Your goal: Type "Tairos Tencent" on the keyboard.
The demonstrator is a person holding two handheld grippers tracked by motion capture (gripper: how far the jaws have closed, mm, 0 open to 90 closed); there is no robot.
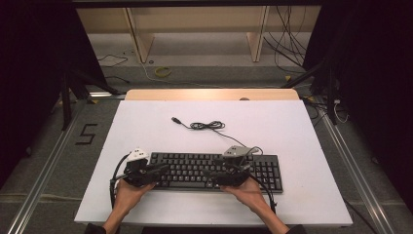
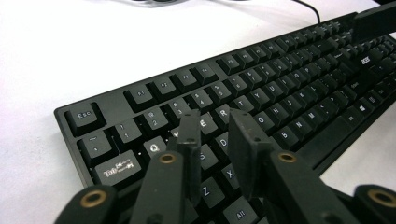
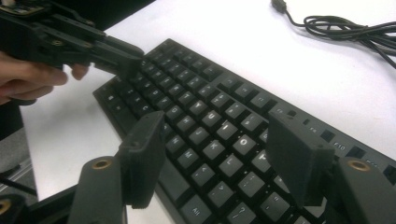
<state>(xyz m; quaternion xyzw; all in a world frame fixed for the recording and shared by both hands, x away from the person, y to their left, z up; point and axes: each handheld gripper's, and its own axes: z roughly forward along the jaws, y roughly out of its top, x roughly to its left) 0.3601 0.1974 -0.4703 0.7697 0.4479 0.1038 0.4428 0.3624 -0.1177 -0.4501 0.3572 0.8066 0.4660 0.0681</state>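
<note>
lab | white test table (image 1: 146,122) | floor cables (image 1: 292,44) | metal rails (image 1: 48,161)

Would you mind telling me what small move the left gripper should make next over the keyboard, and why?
Probably a short dip of the left gripper onto the key beneath it. Its jaws stand narrowed to a small gap with nothing between them, tips poised just above the keyboard near the E and R keys, while the right gripper hangs wide open over the right-hand letters.
</note>
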